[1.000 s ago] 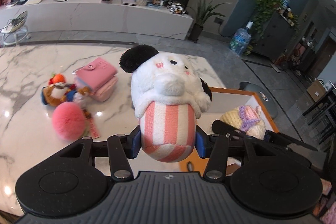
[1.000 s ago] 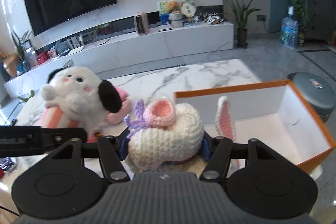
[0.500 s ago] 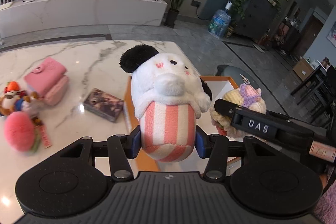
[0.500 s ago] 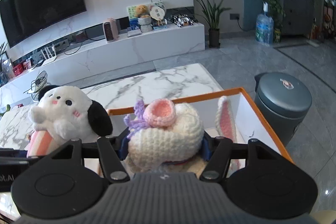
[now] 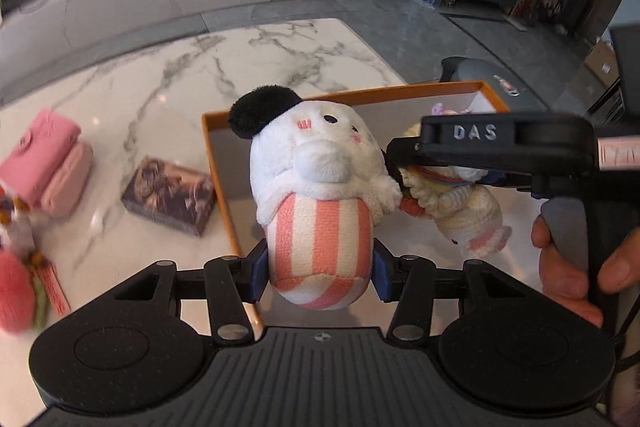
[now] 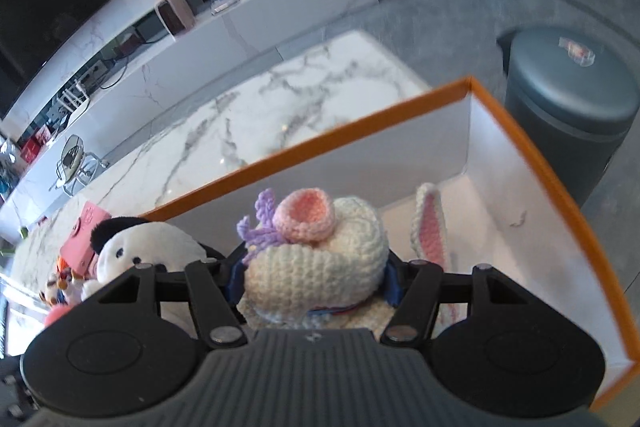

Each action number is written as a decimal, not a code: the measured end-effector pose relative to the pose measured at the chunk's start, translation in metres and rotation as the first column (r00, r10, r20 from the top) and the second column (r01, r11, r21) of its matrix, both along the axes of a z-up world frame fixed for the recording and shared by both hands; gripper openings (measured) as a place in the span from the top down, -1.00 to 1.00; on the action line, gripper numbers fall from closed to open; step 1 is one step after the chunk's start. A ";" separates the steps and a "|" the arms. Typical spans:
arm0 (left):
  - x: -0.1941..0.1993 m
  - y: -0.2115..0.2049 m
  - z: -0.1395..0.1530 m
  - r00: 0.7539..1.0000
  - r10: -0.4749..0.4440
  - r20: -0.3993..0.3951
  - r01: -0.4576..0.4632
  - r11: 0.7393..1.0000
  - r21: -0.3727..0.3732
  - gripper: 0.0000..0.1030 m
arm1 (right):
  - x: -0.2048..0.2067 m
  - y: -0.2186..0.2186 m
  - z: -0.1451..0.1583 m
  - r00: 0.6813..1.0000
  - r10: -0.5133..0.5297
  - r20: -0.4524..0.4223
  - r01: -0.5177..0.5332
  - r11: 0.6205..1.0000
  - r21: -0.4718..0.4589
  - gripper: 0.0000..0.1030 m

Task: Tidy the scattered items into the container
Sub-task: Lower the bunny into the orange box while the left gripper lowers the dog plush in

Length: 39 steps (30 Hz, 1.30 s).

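Observation:
My left gripper [image 5: 319, 273] is shut on a white plush dog [image 5: 316, 195] with black ears and a pink-striped body, held over the left part of the orange-rimmed white box [image 5: 216, 171]. My right gripper [image 6: 312, 281] is shut on a cream crochet bunny [image 6: 320, 259] with pink ears and a purple bow, held over the box [image 6: 532, 155]. In the left wrist view the right gripper [image 5: 504, 147] sits just right of the dog with the bunny [image 5: 460, 211] hanging under it. The dog also shows in the right wrist view [image 6: 144, 247].
On the marble table [image 5: 224, 67] left of the box lie a dark card box [image 5: 168, 195], a pink pouch [image 5: 44, 163], a pink pompom [image 5: 16, 295] and a small toy figure [image 5: 16, 227]. A grey bin [image 6: 568, 99] stands beyond the table's right end.
Both grippers have moved right and down over the box with their toys still held. The two toys are now close together and lower inside the box's rim.

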<state>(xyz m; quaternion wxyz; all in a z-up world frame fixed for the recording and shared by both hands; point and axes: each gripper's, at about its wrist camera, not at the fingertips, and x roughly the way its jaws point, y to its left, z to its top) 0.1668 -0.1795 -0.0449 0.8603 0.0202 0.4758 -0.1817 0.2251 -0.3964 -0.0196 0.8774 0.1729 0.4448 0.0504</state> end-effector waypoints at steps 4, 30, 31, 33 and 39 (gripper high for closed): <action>0.009 -0.013 -0.007 1.000 0.003 0.004 -0.004 0.999 0.044 -0.13 | 0.016 -0.003 -0.012 0.998 -0.044 -0.048 0.045 0.998 0.034 -0.26; 0.002 -0.020 0.002 0.999 -0.044 -0.026 0.045 0.997 0.058 -0.13 | 0.027 0.016 -0.031 0.988 -0.036 -0.150 0.031 0.999 -0.036 -0.45; 0.001 -0.020 0.003 0.998 -0.052 -0.025 0.054 0.997 0.056 -0.05 | 0.026 0.016 -0.029 0.989 -0.036 -0.147 0.030 0.999 -0.043 -0.45; -0.001 -0.020 0.003 0.998 -0.062 -0.026 0.064 0.996 0.056 0.09 | 0.021 0.014 -0.024 0.990 -0.033 -0.139 0.027 0.999 -0.047 -0.47; -0.007 -0.017 -0.002 0.996 -0.067 -0.060 0.069 0.997 0.035 0.16 | 0.003 -0.002 -0.015 0.989 -0.044 -0.144 0.045 0.999 0.003 -0.48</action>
